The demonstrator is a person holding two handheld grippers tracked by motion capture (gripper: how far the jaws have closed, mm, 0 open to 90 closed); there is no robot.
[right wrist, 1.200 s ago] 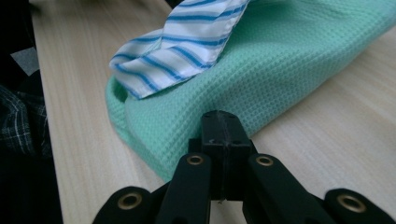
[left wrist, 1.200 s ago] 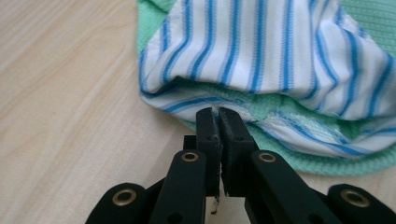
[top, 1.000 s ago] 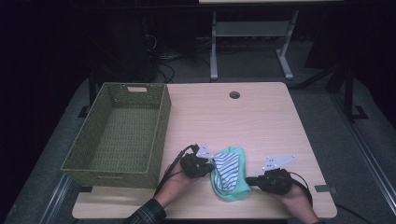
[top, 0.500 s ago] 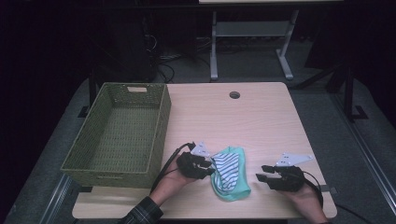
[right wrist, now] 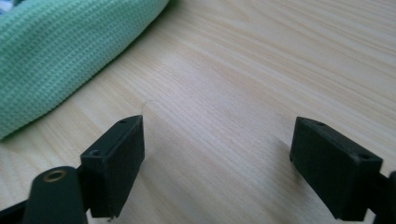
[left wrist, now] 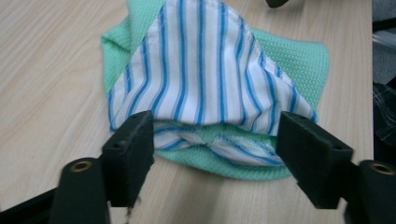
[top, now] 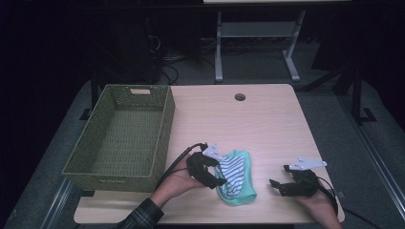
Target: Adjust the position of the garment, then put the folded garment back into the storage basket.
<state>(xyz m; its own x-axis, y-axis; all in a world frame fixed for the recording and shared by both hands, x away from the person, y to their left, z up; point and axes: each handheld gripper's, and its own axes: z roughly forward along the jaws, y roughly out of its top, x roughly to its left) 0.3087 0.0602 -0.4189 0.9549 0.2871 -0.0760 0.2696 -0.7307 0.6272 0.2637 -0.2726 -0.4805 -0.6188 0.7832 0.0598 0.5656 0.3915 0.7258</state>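
Both the left gripper [top: 217,172] and right gripper [top: 279,177] are black, each topped by a grey three-cornered plate and trailing a black cable. Brass-coloured screws sit behind the blocky jaws. A plaid sleeve [top: 143,215] covers the left forearm.

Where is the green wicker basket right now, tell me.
In the high view the green wicker basket sits on the table's left side, just left of the left hand-held gripper and the folded cloth.
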